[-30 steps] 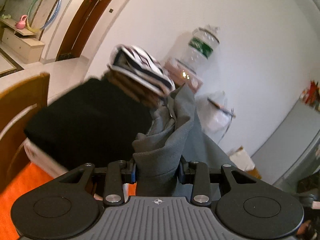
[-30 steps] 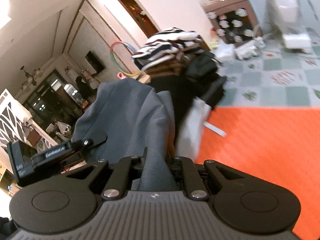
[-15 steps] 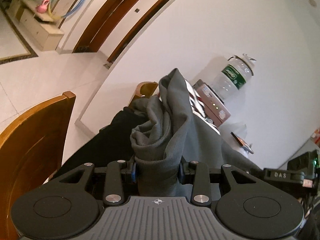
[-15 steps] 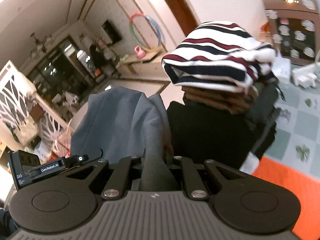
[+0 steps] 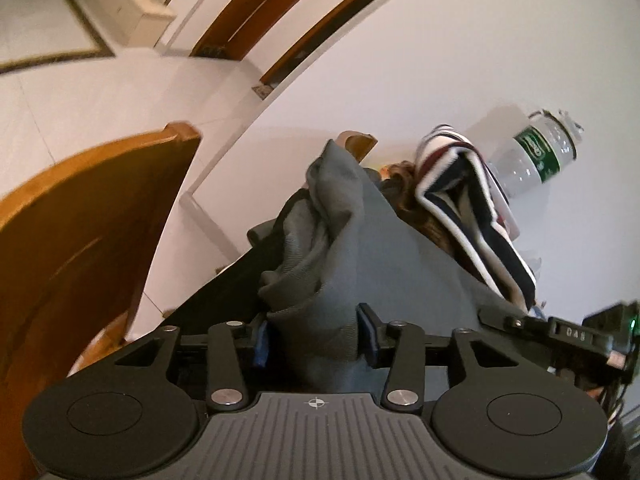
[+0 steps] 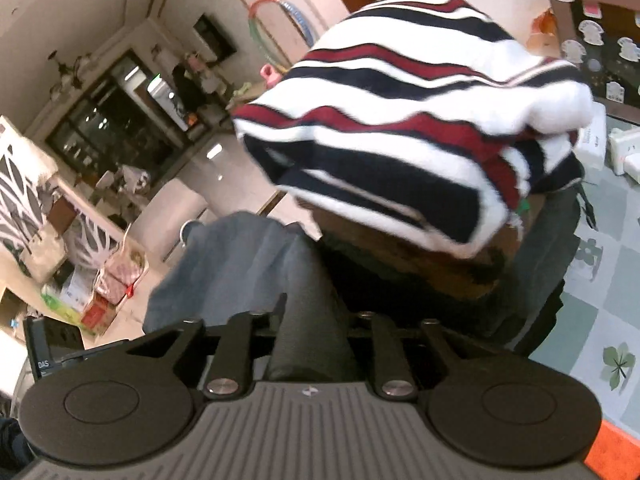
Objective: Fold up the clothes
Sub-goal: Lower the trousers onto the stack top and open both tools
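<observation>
Between both pairs of fingers (image 5: 366, 334) (image 6: 362, 322), pinched tight, bunches the grey garment (image 5: 360, 248) (image 6: 248, 264) beside a striped stack (image 6: 408, 120).

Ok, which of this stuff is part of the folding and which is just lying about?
Job:
- grey garment, clamped by the left gripper and the right gripper
- striped top on the folded pile

Lying about:
- plastic bottle
- wooden chair
- hula hoop

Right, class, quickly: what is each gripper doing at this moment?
Left gripper: shut on the grey garment.
Right gripper: shut on the same grey garment.
</observation>
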Available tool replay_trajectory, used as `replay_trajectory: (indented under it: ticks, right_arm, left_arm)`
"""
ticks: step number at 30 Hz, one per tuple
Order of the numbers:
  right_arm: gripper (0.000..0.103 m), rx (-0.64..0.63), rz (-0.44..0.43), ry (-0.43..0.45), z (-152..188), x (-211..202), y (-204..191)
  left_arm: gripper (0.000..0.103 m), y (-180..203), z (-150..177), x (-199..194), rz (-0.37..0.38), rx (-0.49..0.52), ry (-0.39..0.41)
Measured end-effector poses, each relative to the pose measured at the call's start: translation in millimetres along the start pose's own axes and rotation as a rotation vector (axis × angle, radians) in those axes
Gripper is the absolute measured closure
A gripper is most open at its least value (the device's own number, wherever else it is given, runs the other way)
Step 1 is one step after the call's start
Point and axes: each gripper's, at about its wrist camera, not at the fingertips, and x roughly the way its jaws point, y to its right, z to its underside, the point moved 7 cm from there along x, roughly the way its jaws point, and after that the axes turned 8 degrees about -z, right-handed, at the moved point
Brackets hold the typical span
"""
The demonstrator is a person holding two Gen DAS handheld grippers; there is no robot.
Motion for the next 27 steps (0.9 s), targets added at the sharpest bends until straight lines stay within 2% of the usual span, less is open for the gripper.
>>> replay_trajectory:
  ticks: [1, 3, 6, 10, 14, 18, 21, 27]
  right_arm:
    - [0.071, -0.003, 0.008, 0.014, 1.3, -2.7, 1.5]
    - [0.066, -0.008, 0.025, 0.043, 3.8, -8.4, 4.3]
    - [0.059, -0.040, 0.106, 0.100, 8.0, -27.0, -1.2]
    - [0.056, -0.118, 0.264, 0.190, 12.2, -57.7, -21.4]
    - [0.056, -0.224, 0.402, 0.267, 22.2, -75.3, -53.7]
    - [0.056, -0.283, 0.417, 0.317, 32.3, -73.4, -86.1]
    - [0.056, -0.295, 0.418, 0.315, 40.7, -56.9, -97.4]
    - [0.058, -0.212, 0.517, 0.284, 56.5, -25.2, -63.7]
  left_arm:
    - [0.047, -3.7, -1.1, -1.8, 0.002, -0.005, 0.007]
    - [0.045, -7.3, -1.7, -10.5, 0.014, 0.001, 0.018]
    - [0.036, -11.4, -4.6, -27.8, 0.025, 0.014, 0.049]
    - [0.035, -10.6, -14.3, -53.0, 0.021, 0.063, 0.110]
    - [0.035, 13.7, -24.9, -63.8, 0.029, 0.193, 0.168]
    - [0.035, 39.9, -26.5, -52.0, 0.050, 0.298, 0.162]
    - [0.035, 51.2, -25.2, -38.1, 0.049, 0.356, 0.139]
    - [0.035, 54.0, -18.8, -15.2, 0.031, 0.442, 0.092]
